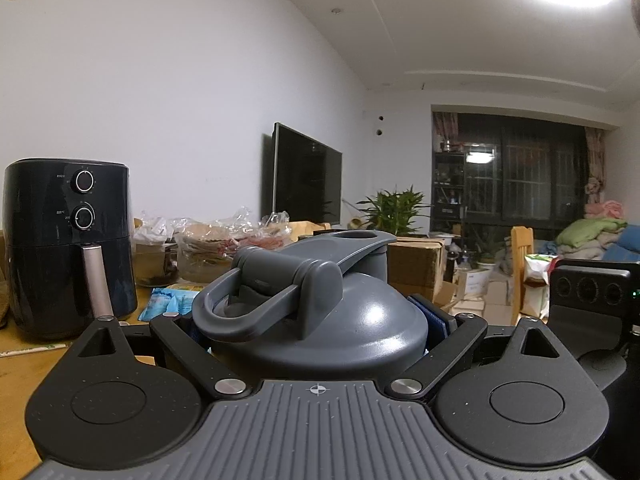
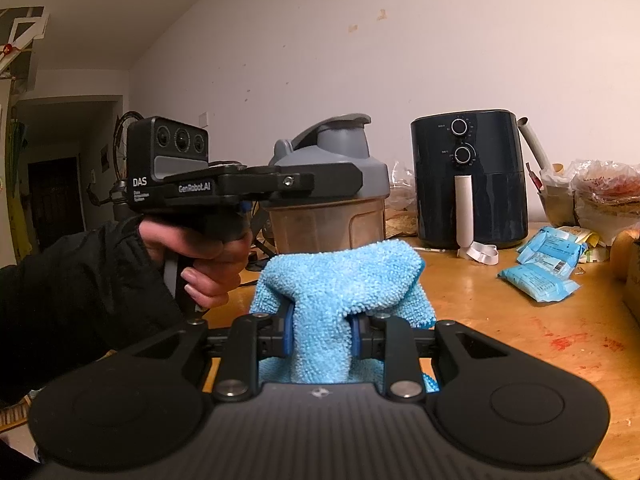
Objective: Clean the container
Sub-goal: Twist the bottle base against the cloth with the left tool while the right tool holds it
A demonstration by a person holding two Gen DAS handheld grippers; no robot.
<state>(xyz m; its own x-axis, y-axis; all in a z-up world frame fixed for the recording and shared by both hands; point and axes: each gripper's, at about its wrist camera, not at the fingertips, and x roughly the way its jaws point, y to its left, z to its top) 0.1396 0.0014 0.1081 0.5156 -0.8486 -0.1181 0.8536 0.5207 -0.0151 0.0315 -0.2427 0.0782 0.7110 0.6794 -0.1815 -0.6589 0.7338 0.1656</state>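
We see the left hand-held gripper (image 2: pixel 320 180) clamped on the shaker bottle (image 2: pixel 332 200) at its grey lid (image 1: pixel 320 312), held above the counter (image 2: pixel 520 320); the right hand-held gripper (image 2: pixel 322 336) pinches the blue cloth (image 2: pixel 340 280) just before it; risk, we judge: hard wiping twists the bottle loose, or the cloth slips free.

Right tongs (image 2: pixel 320 336) clamp a blue cloth (image 2: pixel 340 280) before the grey-lidded container (image 2: pixel 332 200).
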